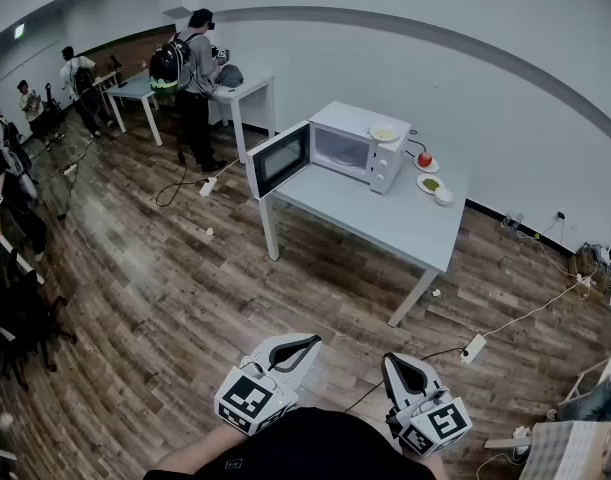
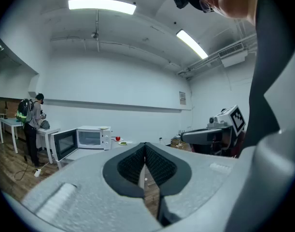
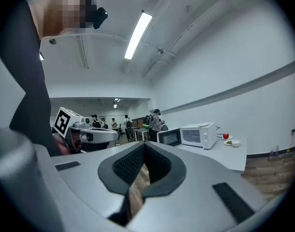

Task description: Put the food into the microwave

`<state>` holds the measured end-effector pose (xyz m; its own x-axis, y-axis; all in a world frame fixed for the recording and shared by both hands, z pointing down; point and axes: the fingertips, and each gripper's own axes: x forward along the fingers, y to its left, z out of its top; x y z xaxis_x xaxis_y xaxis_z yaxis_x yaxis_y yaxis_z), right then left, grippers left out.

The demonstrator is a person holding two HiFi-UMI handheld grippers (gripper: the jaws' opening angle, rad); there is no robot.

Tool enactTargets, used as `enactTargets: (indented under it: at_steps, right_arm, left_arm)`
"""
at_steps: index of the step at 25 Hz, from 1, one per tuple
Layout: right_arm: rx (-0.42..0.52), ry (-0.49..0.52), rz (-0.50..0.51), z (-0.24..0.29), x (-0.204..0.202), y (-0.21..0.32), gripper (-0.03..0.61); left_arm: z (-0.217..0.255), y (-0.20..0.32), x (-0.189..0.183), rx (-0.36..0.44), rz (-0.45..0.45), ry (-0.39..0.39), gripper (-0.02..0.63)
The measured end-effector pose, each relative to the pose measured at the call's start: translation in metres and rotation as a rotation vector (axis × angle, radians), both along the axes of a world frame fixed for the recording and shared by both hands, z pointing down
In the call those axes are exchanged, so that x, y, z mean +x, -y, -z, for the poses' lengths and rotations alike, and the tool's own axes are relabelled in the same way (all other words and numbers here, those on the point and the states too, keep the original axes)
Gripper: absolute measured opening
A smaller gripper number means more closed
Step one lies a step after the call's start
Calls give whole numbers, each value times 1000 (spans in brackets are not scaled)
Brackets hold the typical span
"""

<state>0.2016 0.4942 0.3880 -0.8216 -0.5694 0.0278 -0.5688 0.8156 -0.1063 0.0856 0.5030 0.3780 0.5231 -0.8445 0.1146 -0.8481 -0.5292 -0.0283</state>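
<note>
Far beyond right hand-held gripper (image 1: 400, 366), seemingly food (image 1: 424, 158)

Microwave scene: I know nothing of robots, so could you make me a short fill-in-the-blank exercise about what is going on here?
1. The microwave stands on the table with its door ____.
2. In the head view, the red food sits to the ____ of the microwave.
3. A plate rests on ____ of the microwave.
4. The left gripper and the right gripper are both empty, with their jaws ____.

Missing words: open; right; top; shut.
</note>
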Motion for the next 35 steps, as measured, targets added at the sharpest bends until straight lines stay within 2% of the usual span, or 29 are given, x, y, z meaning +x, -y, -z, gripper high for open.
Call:
enactTargets:
  at_steps: [6, 10, 15, 19, 22, 26, 30, 35]
  right_arm:
    - [-12, -2, -16, 0, -16, 4, 13]
    - [-16, 48, -5, 9, -33, 2, 14]
    - [31, 67, 2, 25, -81, -1, 14]
    - [36, 64, 15, 24, -130, -11, 17]
    - [38, 54, 14, 25, -152, -17, 17]
    - [10, 30, -3, 18, -159, -8, 17]
    - [-16, 50, -3, 13, -164, 10, 17]
    - [-34, 63, 25, 4, -166, 49, 17]
  left_arm:
    - [1, 6, -18, -6, -12, 2, 8]
    - [1, 6, -35, -1, -22, -2, 8]
    - [2, 4, -79, 2, -27, -10, 8]
    - [3, -9, -120, 9, -32, -15, 8]
    - [2, -7, -139, 5, -42, -6, 8]
    - [3, 5, -149, 0, -51, -28, 8]
    - [-3, 21, -151, -12, -56, -34, 8]
    - [-8, 58, -148, -19, -49, -24, 8]
